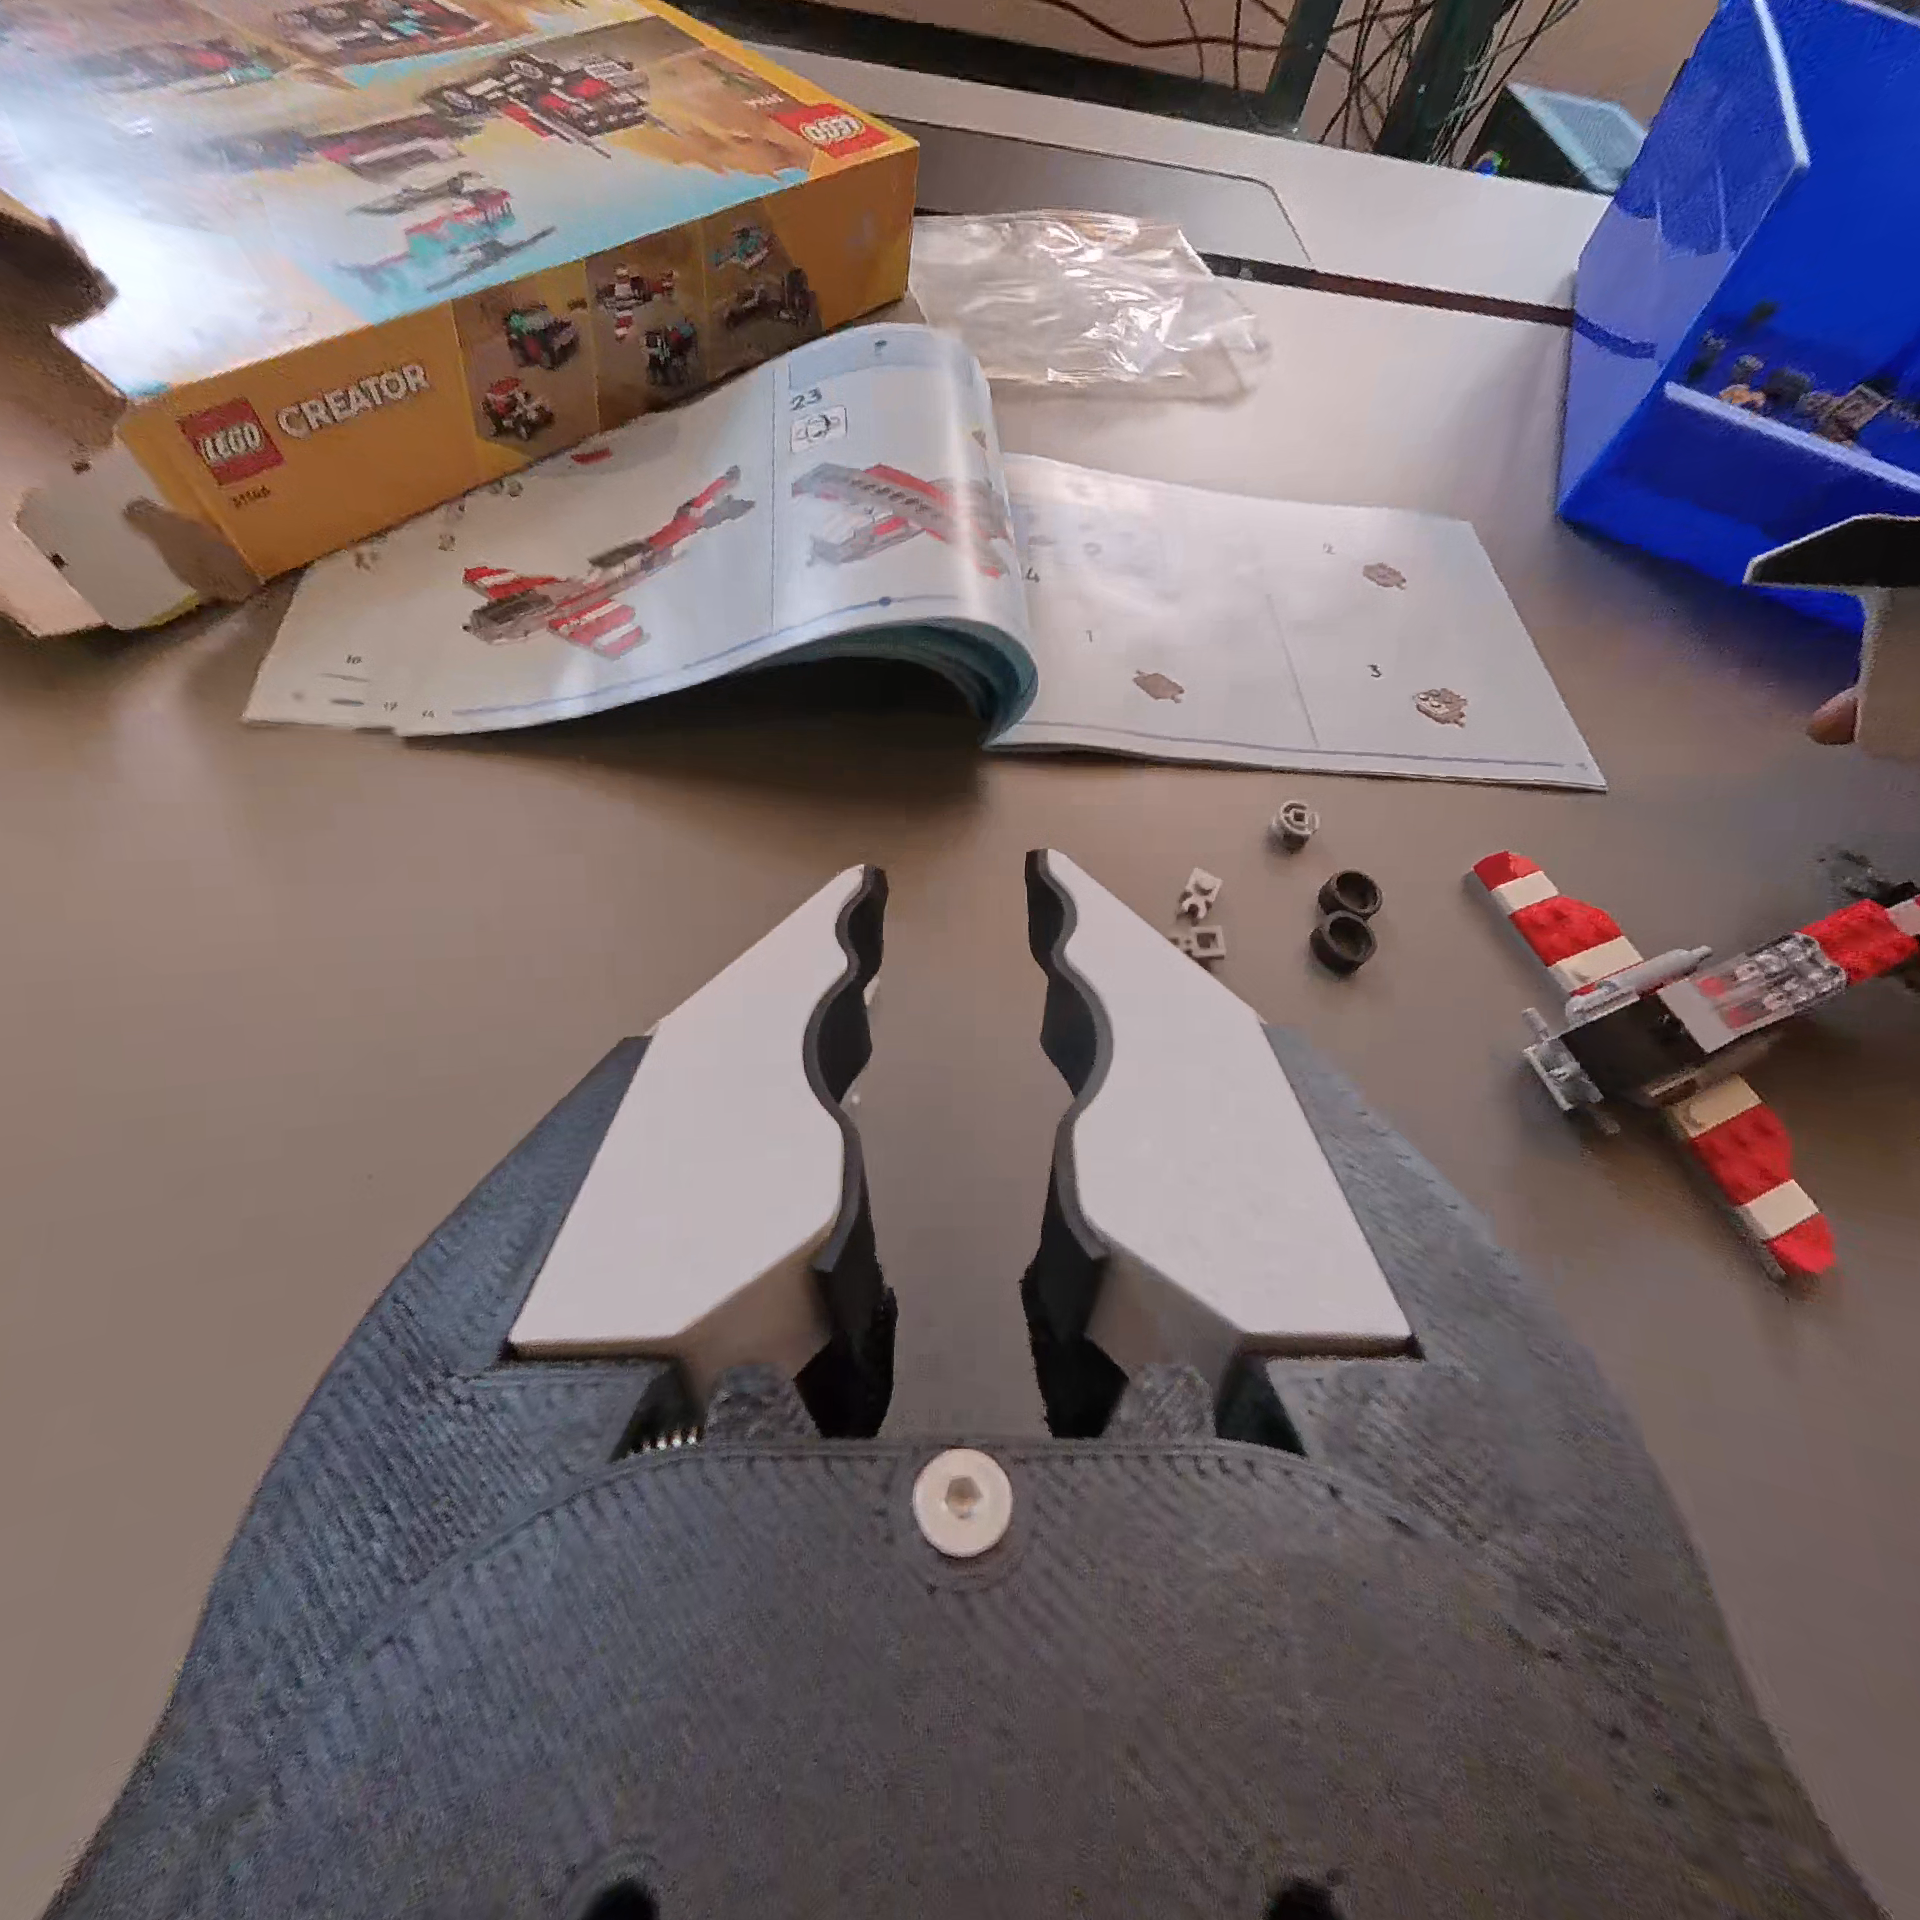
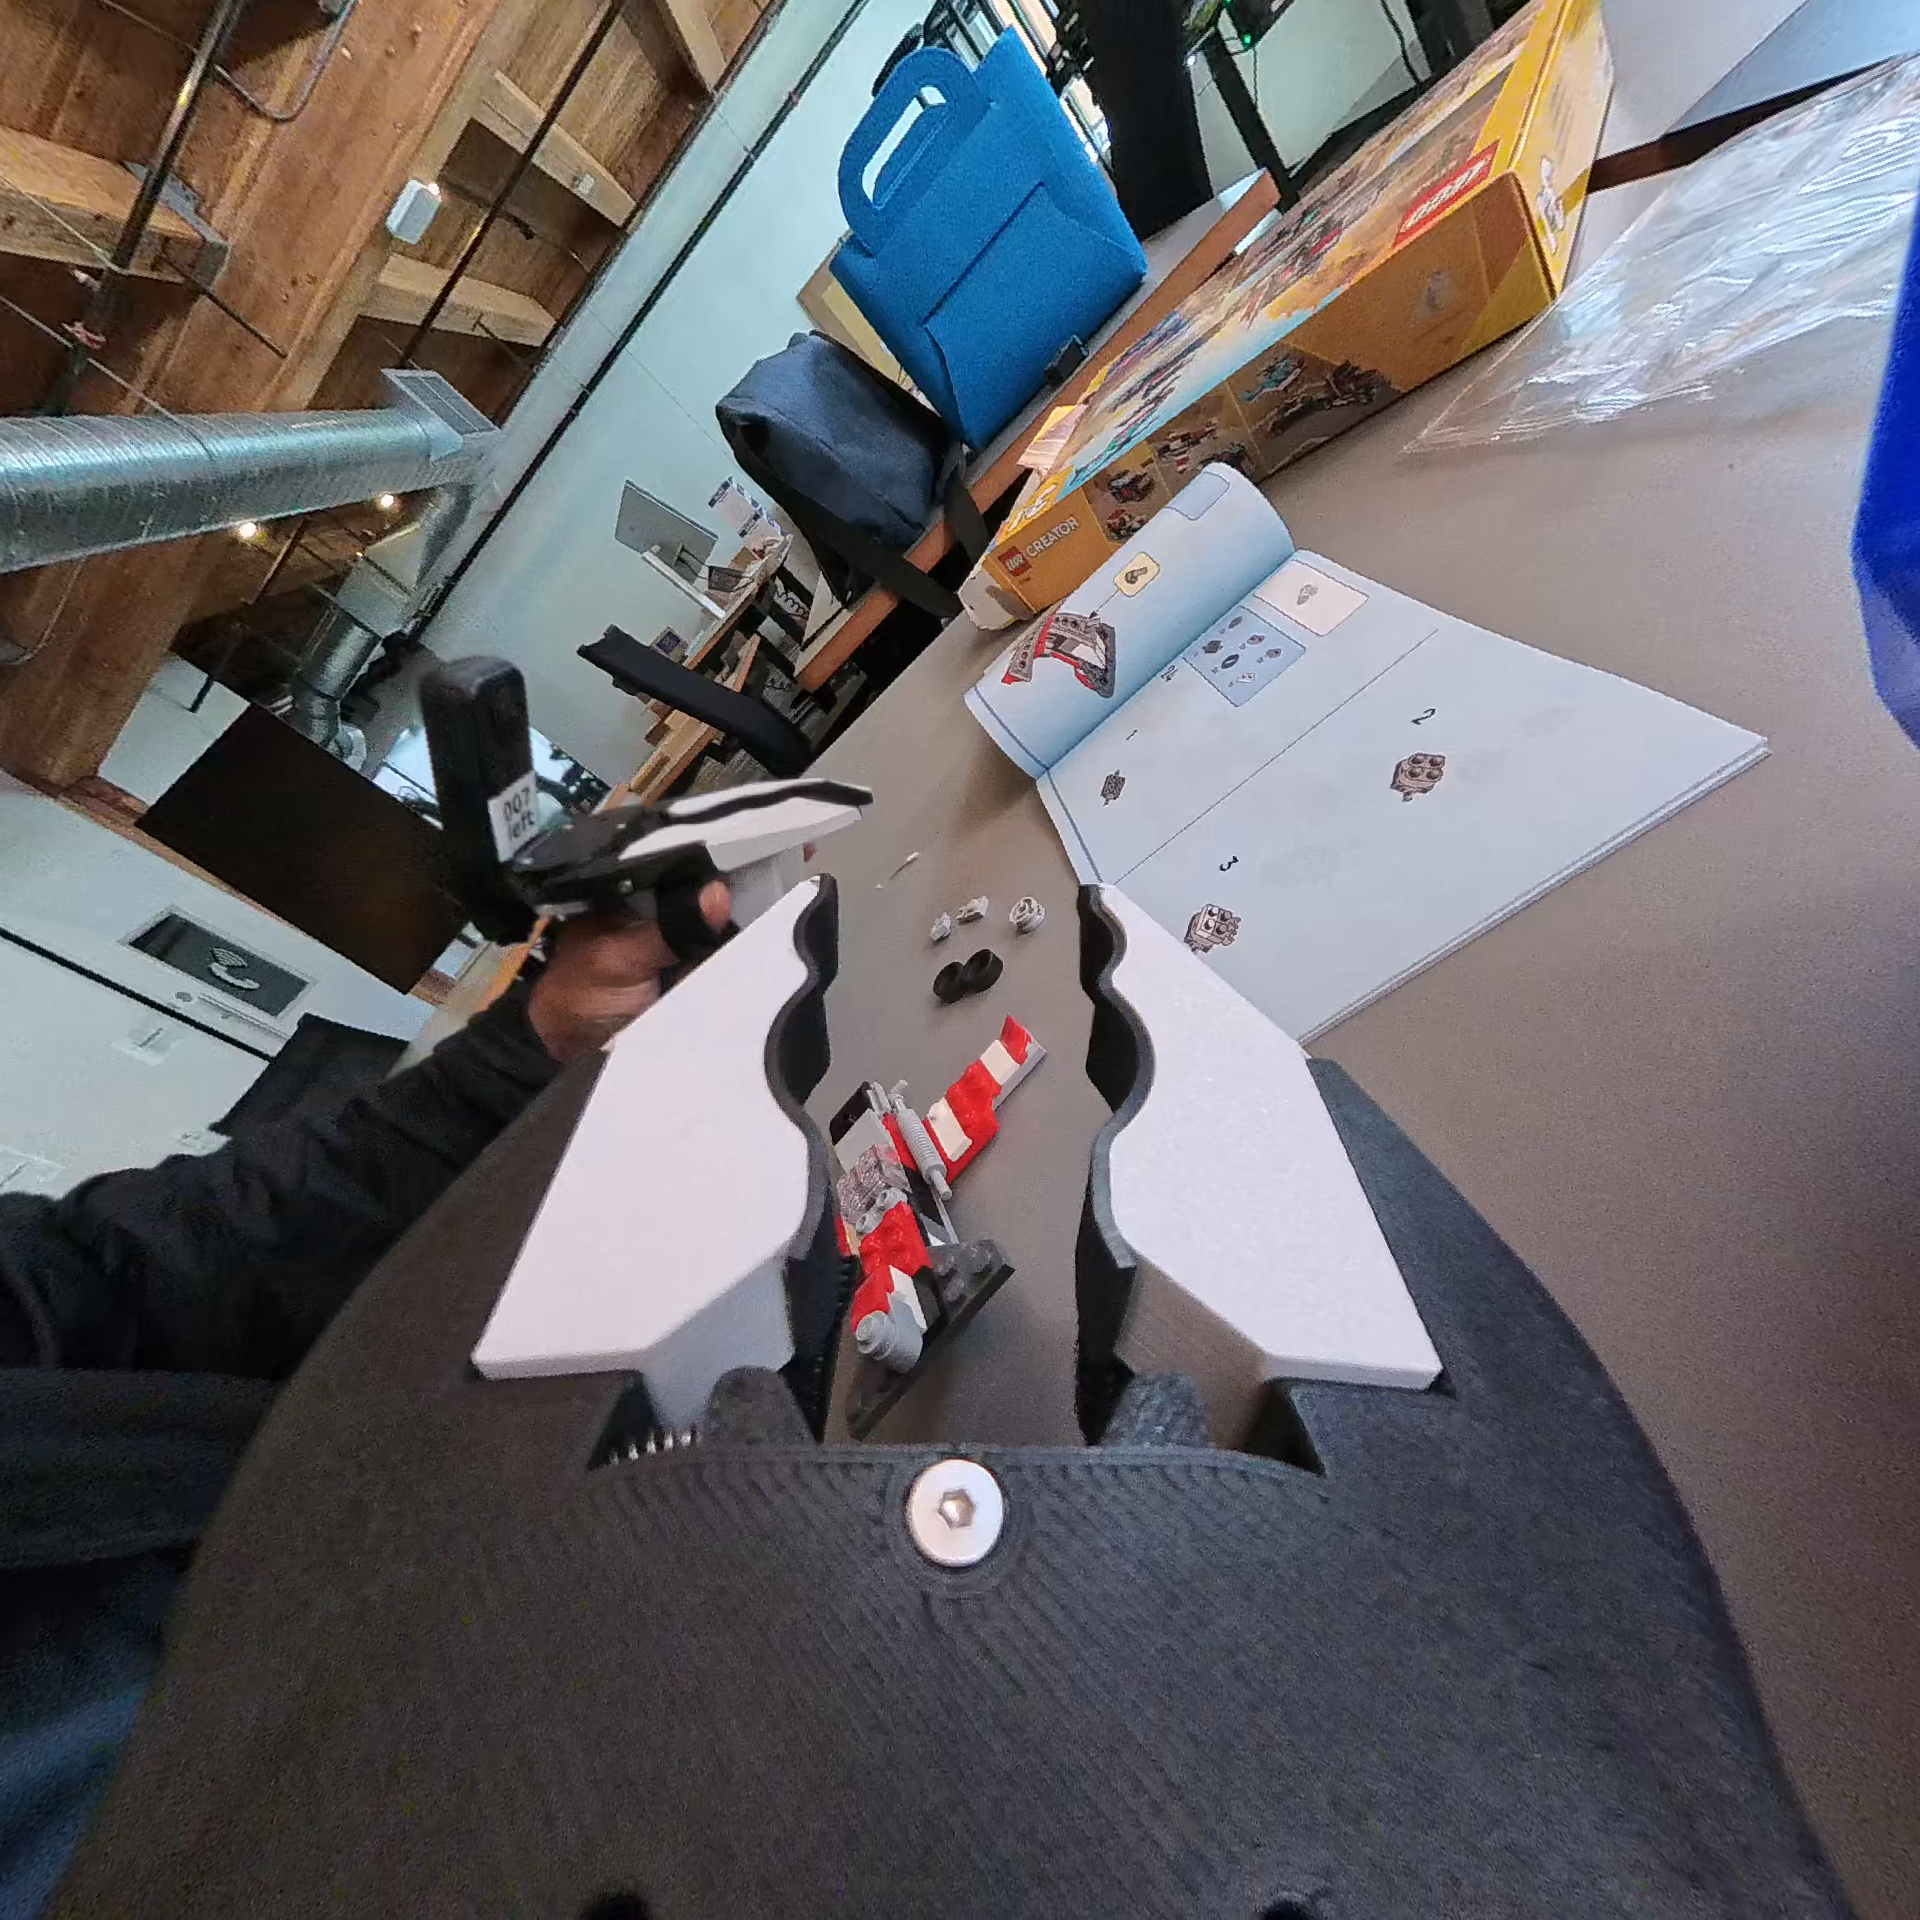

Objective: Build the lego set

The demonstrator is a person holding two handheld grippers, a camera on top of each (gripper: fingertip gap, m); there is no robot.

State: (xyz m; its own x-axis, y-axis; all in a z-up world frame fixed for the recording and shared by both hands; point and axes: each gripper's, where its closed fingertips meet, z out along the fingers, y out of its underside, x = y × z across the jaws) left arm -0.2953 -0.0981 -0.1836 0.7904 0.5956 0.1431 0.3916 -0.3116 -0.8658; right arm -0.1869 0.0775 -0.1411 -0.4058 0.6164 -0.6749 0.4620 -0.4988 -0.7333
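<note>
A red-and-white brick plane [image 1: 1683,1029] lies on the grey table, right of my left gripper [image 1: 956,883], which is open and empty above bare table. Two black tyres [image 1: 1348,923], small grey pieces [image 1: 1200,914] and a grey round stud [image 1: 1294,824] lie between the plane and the open instruction booklet [image 1: 935,582]. My right gripper [image 2: 956,899] is open and empty, tilted, with the plane [image 2: 920,1205] below and between its fingers. The tyres [image 2: 966,977] and grey pieces [image 2: 977,914] lie just beyond its tips. The left gripper [image 2: 727,821] shows at left, held in a hand.
The yellow set box [image 1: 416,312] lies at the back left, behind the booklet. A crumpled clear bag [image 1: 1081,301] lies behind the booklet. A blue parts bin [image 1: 1766,312] stands at the back right. The right gripper's tip [image 1: 1849,582] shows at the right edge. Across from one pair of fingers to the other is roughly 20 cm. It is some 11 cm from my left tips to the grey round stud [image 1: 1294,824]. The right camera catches it too, in the right wrist view [image 2: 1045,917].
</note>
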